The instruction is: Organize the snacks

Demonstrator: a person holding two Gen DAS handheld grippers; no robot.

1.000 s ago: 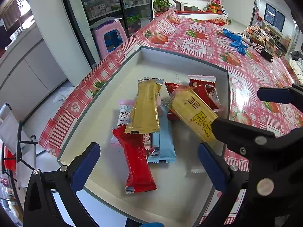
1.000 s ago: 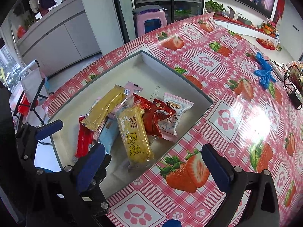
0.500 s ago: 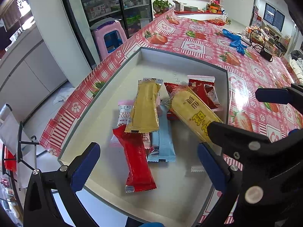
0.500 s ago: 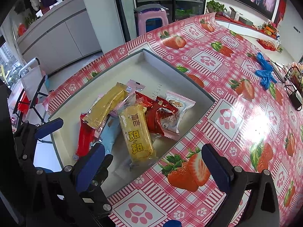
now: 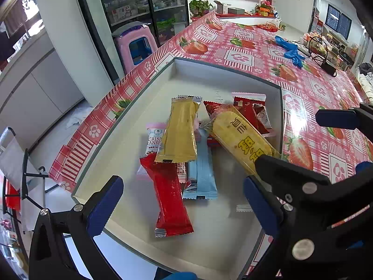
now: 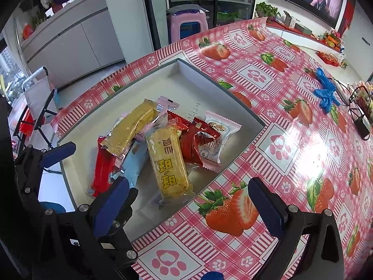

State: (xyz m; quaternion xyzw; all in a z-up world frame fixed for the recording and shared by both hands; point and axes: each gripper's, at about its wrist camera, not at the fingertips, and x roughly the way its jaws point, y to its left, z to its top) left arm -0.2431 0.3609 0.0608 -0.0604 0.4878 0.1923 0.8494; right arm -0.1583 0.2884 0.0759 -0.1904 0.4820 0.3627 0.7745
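A shallow white tray on the strawberry tablecloth holds several snack packs. A clear-wrapped yellow cake with printed characters leans on red packs. A gold bar, a long red bar and a light blue bar lie beside it. My left gripper hangs open over the tray's near edge, empty. My right gripper is open above the tray's near rim, empty.
Blue gloves and a black cable with adapter lie on the table's far side. A pink stool stands beyond the table's left edge. A folding rack stands on the floor at left.
The right gripper has drawn back slightly from the yellow cake, which stays in the tray. The left gripper has not visibly moved.
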